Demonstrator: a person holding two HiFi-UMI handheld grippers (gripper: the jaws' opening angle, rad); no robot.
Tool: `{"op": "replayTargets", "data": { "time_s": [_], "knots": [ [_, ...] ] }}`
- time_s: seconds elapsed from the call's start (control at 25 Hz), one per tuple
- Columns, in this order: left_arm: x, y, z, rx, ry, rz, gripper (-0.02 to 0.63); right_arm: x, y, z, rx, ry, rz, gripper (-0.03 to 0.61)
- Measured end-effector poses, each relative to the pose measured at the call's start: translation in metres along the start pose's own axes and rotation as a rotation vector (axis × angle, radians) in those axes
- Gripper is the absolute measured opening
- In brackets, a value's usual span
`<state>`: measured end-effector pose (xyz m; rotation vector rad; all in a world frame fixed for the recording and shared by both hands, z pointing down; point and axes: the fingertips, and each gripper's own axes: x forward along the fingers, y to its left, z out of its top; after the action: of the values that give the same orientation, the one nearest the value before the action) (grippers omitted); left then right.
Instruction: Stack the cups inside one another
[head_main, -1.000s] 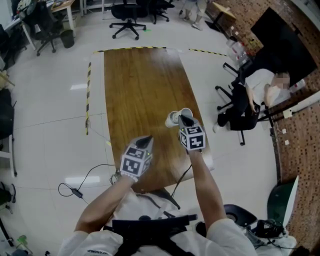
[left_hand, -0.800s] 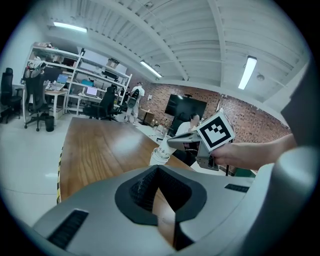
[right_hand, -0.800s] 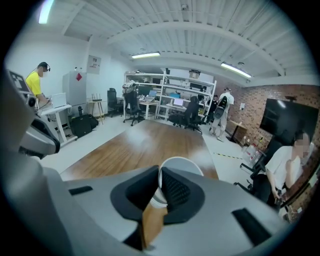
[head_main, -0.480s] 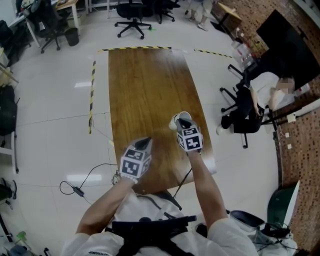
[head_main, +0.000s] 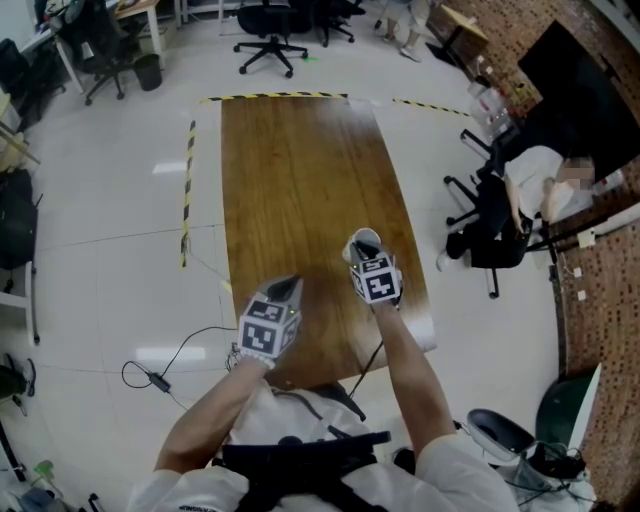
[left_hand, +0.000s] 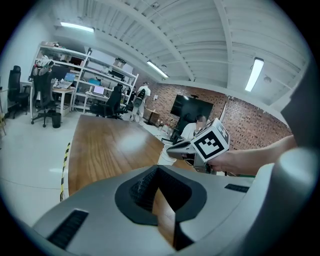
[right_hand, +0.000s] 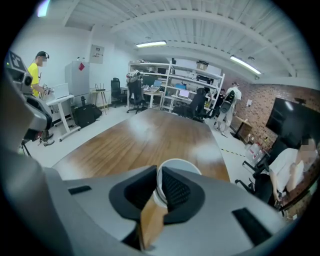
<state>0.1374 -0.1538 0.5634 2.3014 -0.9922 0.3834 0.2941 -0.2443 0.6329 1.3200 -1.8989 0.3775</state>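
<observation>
One white paper cup stands upright on the wooden table, near its right edge. My right gripper reaches down over it, and its jaws straddle the near rim of the cup. They have just been opening: the cup wall lies against the right pad and a thin gap shows on the other side. The left gripper view shows the cup resting on the wood under the right gripper. My left gripper hovers to the left, shut and holding nothing. I cannot tell whether other cups are nested inside.
Yellow-black tape marks the floor along the table's left side and far end. Office chairs stand beyond the far end, and a seated person is to the right. A cable trails on the floor at near left.
My right gripper has come down and nearer with the cup, which went from tilted in the air to upright on the table. The left gripper has barely moved.
</observation>
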Motion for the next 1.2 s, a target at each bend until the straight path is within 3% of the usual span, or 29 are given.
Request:
{"op": "replayTargets", "data": {
  "time_s": [0.2,0.44,0.52,0.56,0.6,0.84,1.04,1.2],
  "knots": [
    [-0.008,0.004,0.002,-0.006,-0.012,-0.005,-0.003,-0.005,0.005,0.005,0.035,-0.031,-0.002,0.109],
    [-0.025,0.010,0.004,0.012,-0.029,-0.023,-0.003,-0.055,0.006,0.028,0.140,-0.161,-0.059,0.109],
    [-0.033,0.013,0.004,0.018,-0.029,-0.033,-0.003,-0.076,0.015,0.034,0.197,-0.215,-0.058,0.098],
    [-0.038,0.015,0.004,0.021,-0.029,-0.039,-0.003,-0.087,0.021,0.036,0.227,-0.244,-0.054,0.023],
    [-0.042,0.016,0.004,0.022,-0.028,-0.044,-0.003,-0.097,0.028,0.038,0.259,-0.271,-0.049,0.006],
    [-0.070,0.023,0.011,0.044,-0.045,-0.063,-0.003,-0.146,0.061,0.035,0.448,-0.386,-0.027,0.005],
    [-0.081,0.019,0.016,0.045,-0.073,-0.041,-0.003,-0.181,0.075,0.024,0.518,-0.439,-0.019,0.005],
    [-0.090,0.013,0.017,0.029,-0.095,-0.008,-0.003,-0.190,0.087,0.016,0.570,-0.464,0.051,0.005]
  ]
}}
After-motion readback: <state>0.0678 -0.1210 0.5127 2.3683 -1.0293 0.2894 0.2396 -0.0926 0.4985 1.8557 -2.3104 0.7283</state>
